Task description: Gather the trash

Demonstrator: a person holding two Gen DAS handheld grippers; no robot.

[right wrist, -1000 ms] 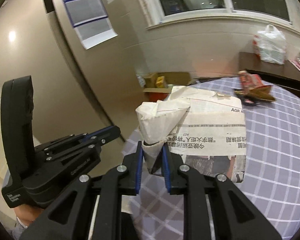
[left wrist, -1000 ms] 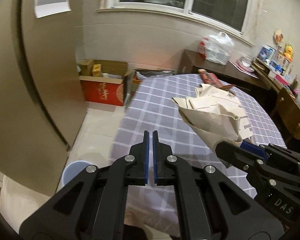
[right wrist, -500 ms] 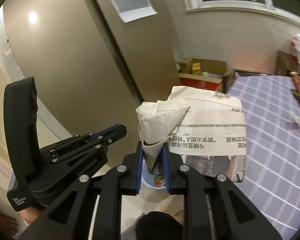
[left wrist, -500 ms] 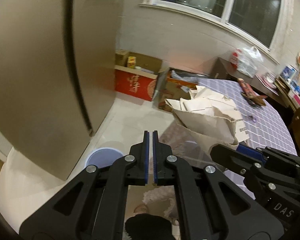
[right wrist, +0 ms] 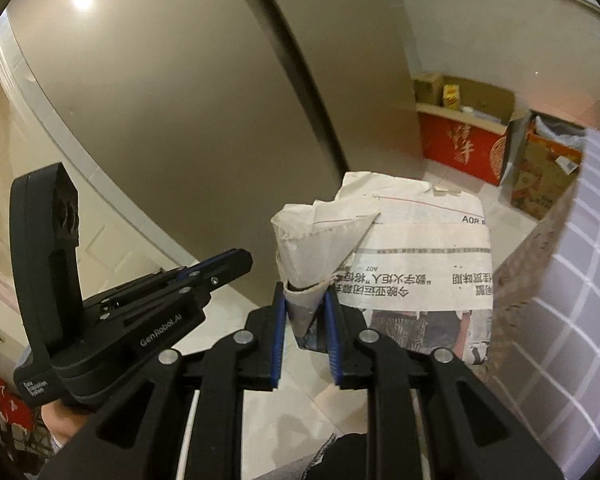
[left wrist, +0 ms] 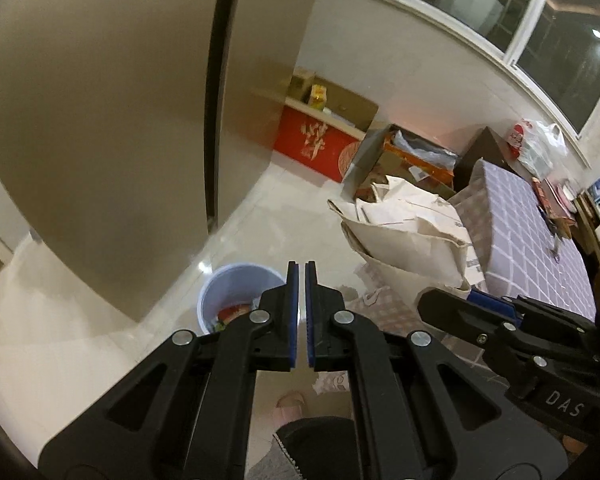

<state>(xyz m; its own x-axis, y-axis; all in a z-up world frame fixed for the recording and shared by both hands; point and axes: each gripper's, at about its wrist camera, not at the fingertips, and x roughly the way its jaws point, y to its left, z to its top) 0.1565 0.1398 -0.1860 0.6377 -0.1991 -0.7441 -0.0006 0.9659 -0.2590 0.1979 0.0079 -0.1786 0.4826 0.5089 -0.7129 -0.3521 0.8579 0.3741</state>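
My right gripper (right wrist: 305, 300) is shut on a folded, crumpled newspaper (right wrist: 412, 256) and holds it in the air over the floor beside the table. The newspaper also shows in the left wrist view (left wrist: 412, 236), clamped by the right gripper (left wrist: 474, 294). My left gripper (left wrist: 301, 272) is shut and empty, with its blue pads together. A pale blue trash bin (left wrist: 240, 294) stands on the floor just below and left of it, with some red and green trash inside. The left gripper also shows in the right wrist view (right wrist: 224, 260).
A tall beige cabinet (left wrist: 120, 100) stands to the left of the bin. A red box (left wrist: 320, 144) and open cardboard boxes (left wrist: 412, 160) sit against the far wall. The table with a purple checked cloth (left wrist: 528, 240) is on the right, with a few items on it.
Both grippers have swung left and down, away from the table toward the floor. The trash bin has come closer and fuller into the left wrist view. The newspaper stays clamped.
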